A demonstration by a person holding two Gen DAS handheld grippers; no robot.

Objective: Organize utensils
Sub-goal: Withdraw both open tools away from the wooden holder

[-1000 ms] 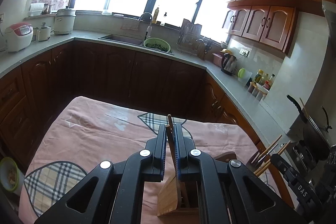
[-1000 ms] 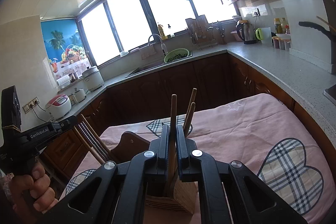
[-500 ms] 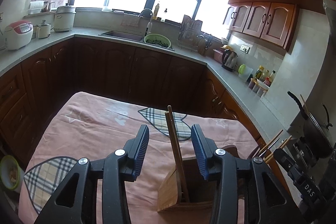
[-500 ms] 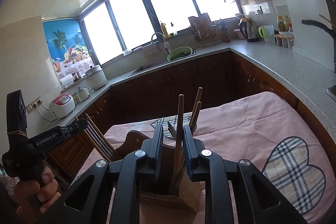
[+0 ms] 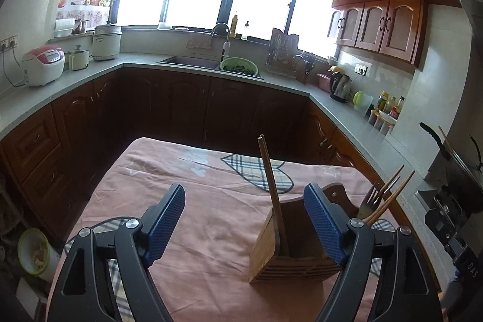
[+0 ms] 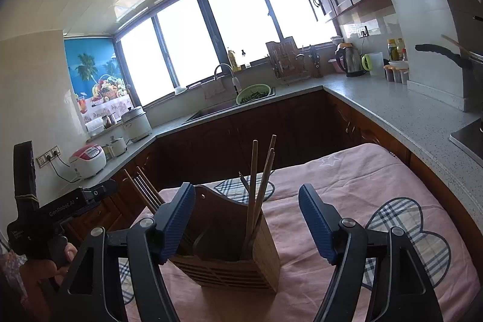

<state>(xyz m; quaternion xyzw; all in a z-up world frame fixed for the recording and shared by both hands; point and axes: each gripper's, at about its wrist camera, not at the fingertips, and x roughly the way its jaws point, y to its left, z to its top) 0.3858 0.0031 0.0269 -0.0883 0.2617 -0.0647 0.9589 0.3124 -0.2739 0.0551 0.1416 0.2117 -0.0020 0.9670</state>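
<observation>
A wooden utensil holder [image 5: 289,249] stands on the pink cloth. One dark chopstick [image 5: 269,186] leans upright in its near compartment. A fork and more chopsticks [image 5: 382,201] stick out of the far side. My left gripper [image 5: 245,221] hangs just before the holder; its jaws are opening and touch nothing. In the right wrist view the same holder [image 6: 229,255] carries three light chopsticks [image 6: 256,189]. My right gripper [image 6: 247,221] is in front of it, jaws opening, with the pads clear of the sticks. A hand [image 6: 45,267] holds the left gripper's body [image 6: 60,210] at the left.
The table wears a pink cloth [image 5: 181,177] with plaid hearts [image 6: 401,231]. Dark cabinets and a grey counter [image 5: 347,116] wrap around it, with a sink [image 5: 193,61], a green colander [image 5: 240,67], a kettle [image 5: 339,86] and a rice cooker [image 5: 43,65].
Both grippers went from shut on chopsticks to wide apart, leaving the sticks standing in the holder. Both hands also drew back a little from the holder.
</observation>
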